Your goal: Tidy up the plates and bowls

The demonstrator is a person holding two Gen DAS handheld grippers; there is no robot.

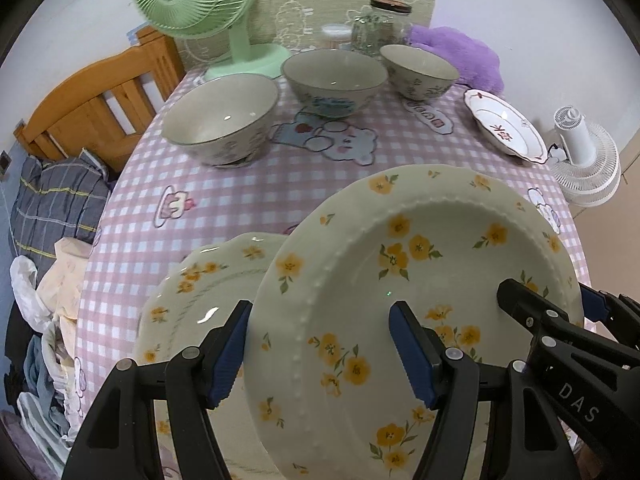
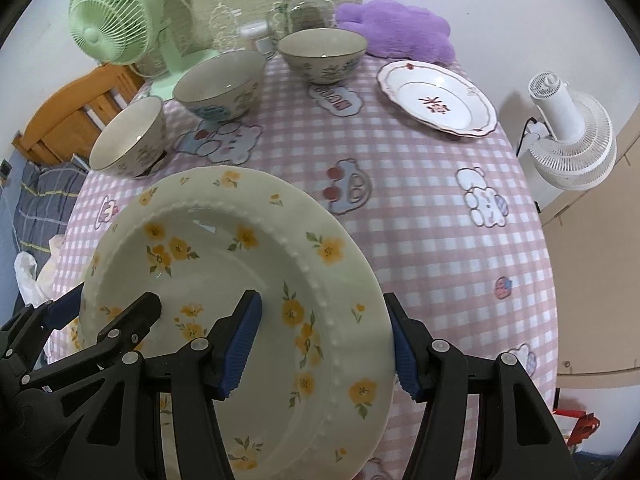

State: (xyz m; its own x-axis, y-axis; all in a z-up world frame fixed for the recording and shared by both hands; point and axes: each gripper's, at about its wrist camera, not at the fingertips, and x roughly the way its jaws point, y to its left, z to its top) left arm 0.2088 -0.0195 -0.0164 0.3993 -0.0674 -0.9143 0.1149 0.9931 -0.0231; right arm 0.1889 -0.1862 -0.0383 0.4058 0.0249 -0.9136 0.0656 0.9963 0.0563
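Holding the yellow-flower plate [image 1: 420, 280] up over the worktop [image 1: 240, 192], left gripper [image 1: 320, 350] and right gripper [image 2: 324, 344] each clamped on a rim. Next, probably lowering it gently onto the matching plate [image 1: 192, 300].

I saw a green fan [image 1: 188, 0] standing at the far left corner of the pink checked tabletop [image 2: 420, 240], with a lidded glass jar [image 2: 306, 8] and a purple plush toy [image 2: 400, 28] along the back edge. A white fan [image 2: 568, 136] stood off the right side, and a wooden bed frame [image 1: 100, 100] with rumpled bedding [image 1: 52, 200] lay to the left.
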